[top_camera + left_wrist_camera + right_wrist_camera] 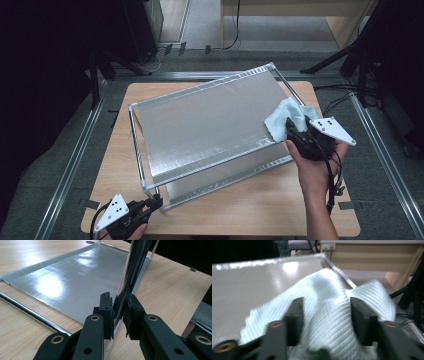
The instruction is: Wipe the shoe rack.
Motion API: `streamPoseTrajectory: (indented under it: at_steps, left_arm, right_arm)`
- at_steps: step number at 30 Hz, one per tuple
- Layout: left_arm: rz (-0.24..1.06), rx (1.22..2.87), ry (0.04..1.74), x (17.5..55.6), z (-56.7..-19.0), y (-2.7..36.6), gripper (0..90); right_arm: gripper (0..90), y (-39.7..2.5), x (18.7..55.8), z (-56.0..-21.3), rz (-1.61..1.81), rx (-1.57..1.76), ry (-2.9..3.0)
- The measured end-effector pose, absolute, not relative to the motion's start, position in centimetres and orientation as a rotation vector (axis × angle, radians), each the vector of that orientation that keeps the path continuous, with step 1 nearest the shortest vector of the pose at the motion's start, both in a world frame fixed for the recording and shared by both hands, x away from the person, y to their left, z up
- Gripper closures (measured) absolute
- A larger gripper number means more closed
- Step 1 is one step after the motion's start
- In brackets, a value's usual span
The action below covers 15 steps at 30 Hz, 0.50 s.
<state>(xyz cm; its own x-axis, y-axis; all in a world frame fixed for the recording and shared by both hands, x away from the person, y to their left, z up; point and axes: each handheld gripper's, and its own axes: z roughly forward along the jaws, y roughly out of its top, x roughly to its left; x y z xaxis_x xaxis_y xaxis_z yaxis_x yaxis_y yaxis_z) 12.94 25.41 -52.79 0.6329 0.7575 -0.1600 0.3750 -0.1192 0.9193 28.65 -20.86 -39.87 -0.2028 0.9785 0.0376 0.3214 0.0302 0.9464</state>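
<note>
The shelf rack [210, 125] stood on the wooden table [260, 205], its long axis slanting from the near-left corner up toward the far right. The white cloth [285, 117] lay bunched on the rack's right end, pinched between the right gripper [295, 135] fingers [294, 315]. The left gripper [150, 205] fingers [106, 312] were clamped on the rack's near-left chrome leg [130, 277], steadying it. I judged the wiping barely begun: the cloth sat at one edge, and most of the silver top remained to be covered.

Wooden table [250, 210] (light grain) bears a metal rack [210, 125].
</note>
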Motion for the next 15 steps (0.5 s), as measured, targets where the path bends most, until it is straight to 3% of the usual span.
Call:
streamPoseTrajectory:
  at_steps: [2, 5, 15]
  left_arm:
    - [0.427, 1.729, 0.932, 12.9, -52.8, 25.3, 78.6]
    - [0.428, 1.728, 0.935, 12.9, -52.7, 25.2, 78.7]
    - [0.407, 1.74, 0.912, 12.8, -52.8, 22.5, 78.6]
  right_arm:
    - [68.9, -20.6, 28.6, -40.2, 1.179, 1.334, 1.606]
    - [75.8, -20.2, 28.2, -40.3, 1.206, 1.332, 1.601]
    - [80.9, -13.1, 24.3, -41.0, 1.372, 1.103, 1.795]
